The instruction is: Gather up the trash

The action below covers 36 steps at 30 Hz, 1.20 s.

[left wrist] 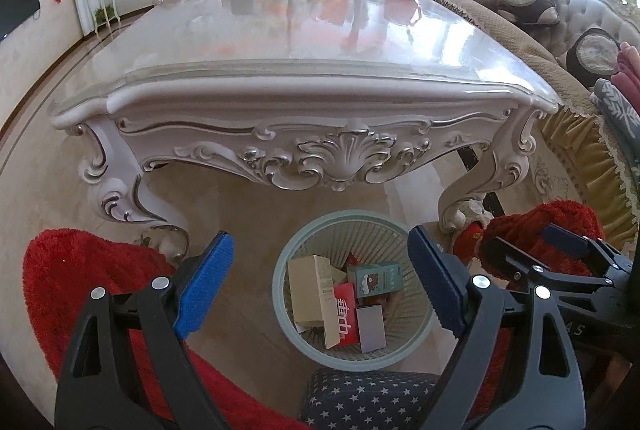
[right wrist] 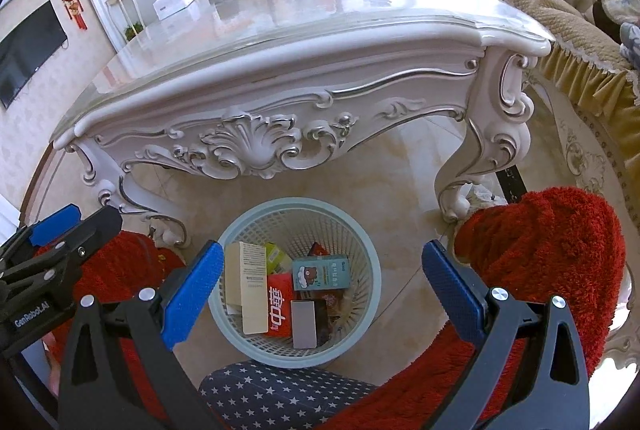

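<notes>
My left gripper (left wrist: 320, 282) and right gripper (right wrist: 320, 290) both gape empty above the pale latticed wastebasket (right wrist: 240, 226), which sits just before the carved white table (left wrist: 304, 78), holding tan, teal, red and grey cartons.

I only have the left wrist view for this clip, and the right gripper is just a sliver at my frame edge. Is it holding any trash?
Observer: No. In the right wrist view the right gripper stands wide open with nothing between its blue pads, pointing down at the basket.
Operator: Is anything tucked behind the tall tan box in there? It blocks my view.
Observer: Yes, a yellow-green box lies just beyond it, on the side nearer the table.
</notes>
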### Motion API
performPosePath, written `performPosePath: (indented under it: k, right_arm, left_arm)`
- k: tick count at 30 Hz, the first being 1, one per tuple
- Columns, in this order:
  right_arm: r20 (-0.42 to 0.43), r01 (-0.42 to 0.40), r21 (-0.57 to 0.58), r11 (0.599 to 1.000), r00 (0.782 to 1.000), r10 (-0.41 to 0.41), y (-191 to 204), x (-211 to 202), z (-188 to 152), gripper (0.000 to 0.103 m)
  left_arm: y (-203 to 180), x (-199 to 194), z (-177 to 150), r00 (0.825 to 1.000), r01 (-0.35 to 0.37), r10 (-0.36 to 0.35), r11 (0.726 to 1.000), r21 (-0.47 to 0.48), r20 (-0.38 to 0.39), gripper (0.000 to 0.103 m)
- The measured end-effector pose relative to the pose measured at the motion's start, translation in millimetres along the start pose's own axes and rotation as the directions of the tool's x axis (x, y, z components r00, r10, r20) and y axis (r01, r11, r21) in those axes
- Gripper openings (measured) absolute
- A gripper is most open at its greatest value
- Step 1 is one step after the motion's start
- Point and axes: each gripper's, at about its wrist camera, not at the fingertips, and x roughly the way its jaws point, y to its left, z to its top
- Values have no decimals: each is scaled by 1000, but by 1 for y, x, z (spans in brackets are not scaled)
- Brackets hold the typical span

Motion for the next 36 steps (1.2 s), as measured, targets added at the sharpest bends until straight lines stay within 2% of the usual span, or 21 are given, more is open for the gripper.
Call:
performPosePath:
  k: [11,18,23,26,30,36]
  right_arm:
    - [-1,6,-3,1000,1000,-6,2,0,-1,95]
    - [2,8,-7,1000,1000,-8,2,0,-1,95]
    - [6,9,-7,1000,1000,-9,4,0,-1,95]
    - [8,6,-10,1000,1000,-6,2,-1,0,95]
    - [7,4,-13,1000,1000,-4,2,-1,0,95]
    - [6,1,-12,1000,1000,-1,1,-1,0,95]
  left_arm:
    - [-1,1,-1,1000,0,0,1000,3,-4,86]
    - [0,-6,0,999,26,-26,1000,15,29,86]
    - [-8,-11,0,999,-8,6,998,60,44,86]
    - [-13,-13,-1,999,11,-15,996,88,50,86]
    - [-19,-14,-3,998,-32,25,992,119,57,86]
    - [-5,-10,-5,999,-22,20,999,38,38,86]
